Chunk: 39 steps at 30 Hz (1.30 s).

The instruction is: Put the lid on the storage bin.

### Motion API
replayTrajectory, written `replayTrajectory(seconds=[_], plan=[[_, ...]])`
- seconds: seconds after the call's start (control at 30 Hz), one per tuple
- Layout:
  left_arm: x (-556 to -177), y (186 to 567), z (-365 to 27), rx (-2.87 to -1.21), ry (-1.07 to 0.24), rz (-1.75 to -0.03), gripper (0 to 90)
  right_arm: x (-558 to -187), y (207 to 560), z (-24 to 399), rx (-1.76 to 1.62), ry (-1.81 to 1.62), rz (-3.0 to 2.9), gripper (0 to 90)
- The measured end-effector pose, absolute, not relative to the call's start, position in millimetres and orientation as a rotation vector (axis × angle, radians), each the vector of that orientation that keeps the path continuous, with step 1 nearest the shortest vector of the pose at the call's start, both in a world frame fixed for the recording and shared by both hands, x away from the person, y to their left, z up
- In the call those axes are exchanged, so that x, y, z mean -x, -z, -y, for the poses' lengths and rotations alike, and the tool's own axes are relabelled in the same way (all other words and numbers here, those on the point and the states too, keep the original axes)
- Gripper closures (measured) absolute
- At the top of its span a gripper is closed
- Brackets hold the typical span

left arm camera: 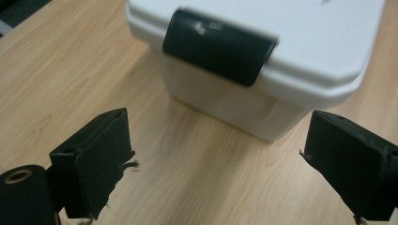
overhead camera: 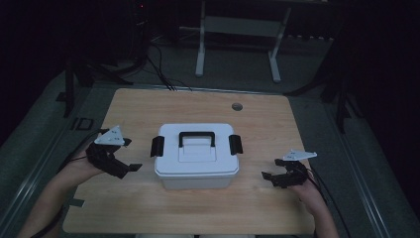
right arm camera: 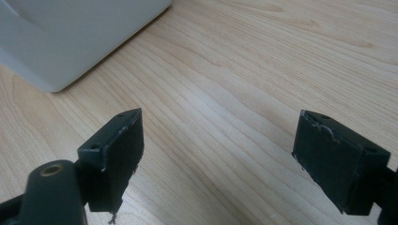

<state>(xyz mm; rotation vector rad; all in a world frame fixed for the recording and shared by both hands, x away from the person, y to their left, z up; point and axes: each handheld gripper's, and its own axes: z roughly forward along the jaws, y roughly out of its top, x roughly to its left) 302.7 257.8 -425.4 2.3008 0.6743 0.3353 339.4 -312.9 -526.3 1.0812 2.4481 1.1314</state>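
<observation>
Two grippers, left gripper (overhead camera: 130,167) and right gripper (overhead camera: 268,175), both spread wide, flanking white box (overhead camera: 196,156), long axis left-right

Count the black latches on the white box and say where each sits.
2: one latch on the white box's left end, facing the left tool; one latch on its right end. None seems hidden.

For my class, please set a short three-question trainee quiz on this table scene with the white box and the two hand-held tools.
1. True or false: the white box has its lid on.
2. What colour are the side latches and the top handle?
3. Which fits? A: both tools are open, apart from the box. B: the left tool grips a latch. C: the right tool holds the handle.

Key: 1 true; 2 black; 3 A. The table is light wood.
</observation>
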Motion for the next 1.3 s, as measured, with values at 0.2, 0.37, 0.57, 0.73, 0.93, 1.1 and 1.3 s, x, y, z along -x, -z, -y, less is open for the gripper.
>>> replayTrajectory(seconds=[0.2,0.37,0.57,0.73,0.93,1.1,1.3], plan=[[-298.5,451.6,-269.2,-2.265,-0.329,-0.718,7.7,-338.3,527.0,314.0,-1.083,-1.124,-2.440,16.4],[-298.1,476.3,-275.9,-2.217,-0.381,-0.775,7.7,-338.3,528.4,315.2,-1.090,-1.129,-2.430,16.4],[-297.4,502.0,-280.8,-2.217,-0.379,-0.830,7.7,-338.7,529.8,314.8,-1.093,-1.127,-2.412,16.4],[-298.2,515.2,-283.3,-2.218,-0.371,-0.874,7.7,-338.9,530.7,315.0,-1.101,-1.134,-2.393,16.4],[-296.9,524.7,-289.8,-2.171,-0.399,-0.967,7.7,-338.0,533.8,316.0,-1.112,-1.138,-2.370,16.4],[-295.9,533.9,-291.7,-2.184,-0.432,-1.035,7.7,-338.1,535.9,316.4,-1.125,-1.136,-2.352,16.4],[-291.7,538.9,-306.5,-2.077,-0.415,-1.105,7.7,-338.0,535.9,314.8,-1.146,-1.125,-2.308,16.3]])
